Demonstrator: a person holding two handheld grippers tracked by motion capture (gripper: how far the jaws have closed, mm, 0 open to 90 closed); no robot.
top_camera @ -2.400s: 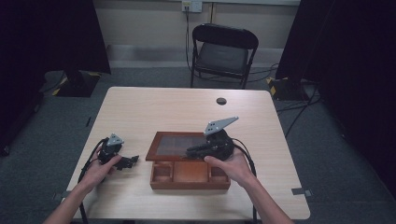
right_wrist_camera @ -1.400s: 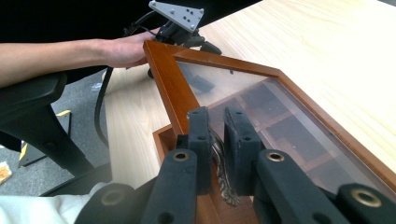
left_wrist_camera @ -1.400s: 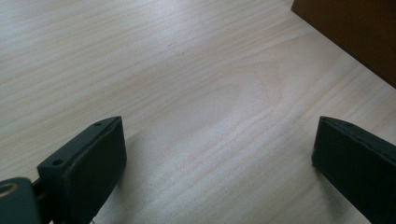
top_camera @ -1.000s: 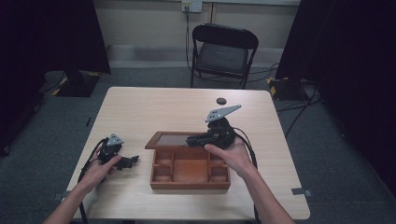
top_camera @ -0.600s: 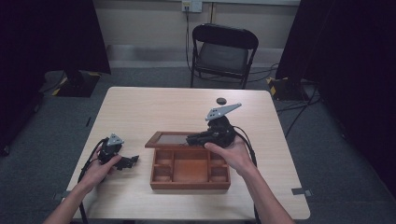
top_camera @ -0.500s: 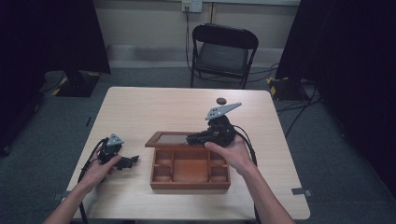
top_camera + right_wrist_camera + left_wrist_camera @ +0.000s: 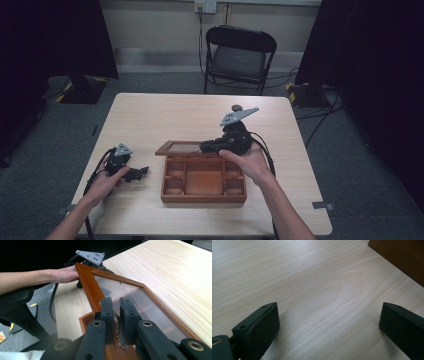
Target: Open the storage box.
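A wooden box [image 7: 204, 186] with several compartments lies on the table's near half. Its glass-paned lid [image 7: 181, 148] is tilted up on its far side. My right gripper [image 7: 207, 146] is at the lid's front edge, shut on the small ornate metal clasp [image 7: 120, 333] of the lid frame [image 7: 88, 282]; the pane [image 7: 142, 306] slopes away beyond the jaws [image 7: 116, 312]. My left gripper [image 7: 140, 171] lies on the table left of the box, its jaws [image 7: 328, 325] wide apart with bare wood between them. The box's side [image 7: 404, 257] shows at the upper right there.
The light wooden table [image 7: 165, 115] has free room on its far half, save a small dark round thing [image 7: 235, 106] behind my right gripper's grey plate. A black folding chair [image 7: 239, 55] stands beyond the far edge. The left gripper's grey plate [image 7: 91, 256] pokes up behind the raised lid.
The lid lay flat on the box at first; my right gripper has lifted its front edge up and back. Over the last second it is nearly still. The left gripper has not moved.
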